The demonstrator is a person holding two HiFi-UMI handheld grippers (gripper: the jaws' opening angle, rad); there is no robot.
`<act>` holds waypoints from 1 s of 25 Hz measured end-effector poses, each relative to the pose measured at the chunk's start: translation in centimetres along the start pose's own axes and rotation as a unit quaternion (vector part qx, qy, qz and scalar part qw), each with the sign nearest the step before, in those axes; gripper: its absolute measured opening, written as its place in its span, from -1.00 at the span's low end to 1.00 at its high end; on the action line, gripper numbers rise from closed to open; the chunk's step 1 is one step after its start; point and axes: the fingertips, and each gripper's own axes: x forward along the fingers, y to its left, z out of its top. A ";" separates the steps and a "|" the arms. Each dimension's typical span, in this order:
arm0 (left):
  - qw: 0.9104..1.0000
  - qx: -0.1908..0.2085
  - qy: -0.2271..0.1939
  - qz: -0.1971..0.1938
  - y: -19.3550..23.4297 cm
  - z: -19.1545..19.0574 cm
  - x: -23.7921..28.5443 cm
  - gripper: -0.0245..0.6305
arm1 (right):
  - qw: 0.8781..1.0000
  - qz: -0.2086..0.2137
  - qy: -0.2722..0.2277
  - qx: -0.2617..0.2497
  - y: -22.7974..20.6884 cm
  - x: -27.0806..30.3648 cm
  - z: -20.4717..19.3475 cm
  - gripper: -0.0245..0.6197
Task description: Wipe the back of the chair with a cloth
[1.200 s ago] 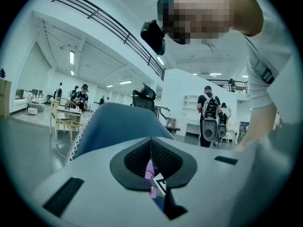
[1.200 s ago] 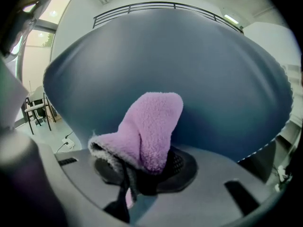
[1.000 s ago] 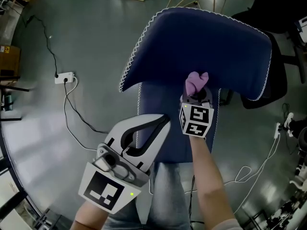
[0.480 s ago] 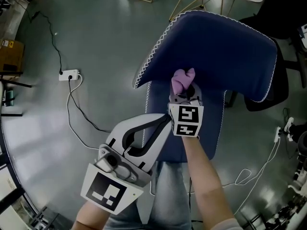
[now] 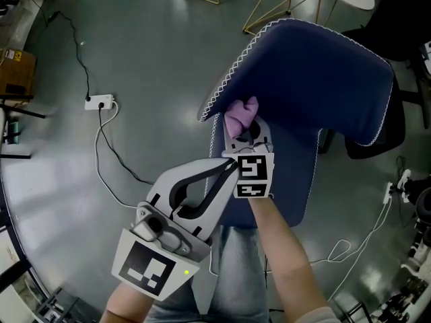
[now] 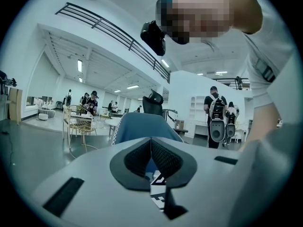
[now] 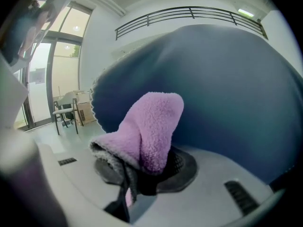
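Against the lower left corner of the blue chair back [image 5: 316,79], near its white-stitched edge, the right gripper [image 5: 247,133] holds a purple cloth [image 5: 241,115]. Its jaws are pinched on the bunched fabric (the free end stands up past the tips). Lower and close beside it, the left gripper [image 5: 227,169] points toward the chair, its jaws pressed together with nothing between them.

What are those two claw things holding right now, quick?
Left gripper: closed, holding nothing.
Right gripper: closed on the purple cloth.
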 end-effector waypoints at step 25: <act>1.000 -0.017 0.008 0.021 1.4 -2.5 -0.9 -0.88 | 0.999 0.008 0.038 0.008 0.2 2.4 -5.4 -0.55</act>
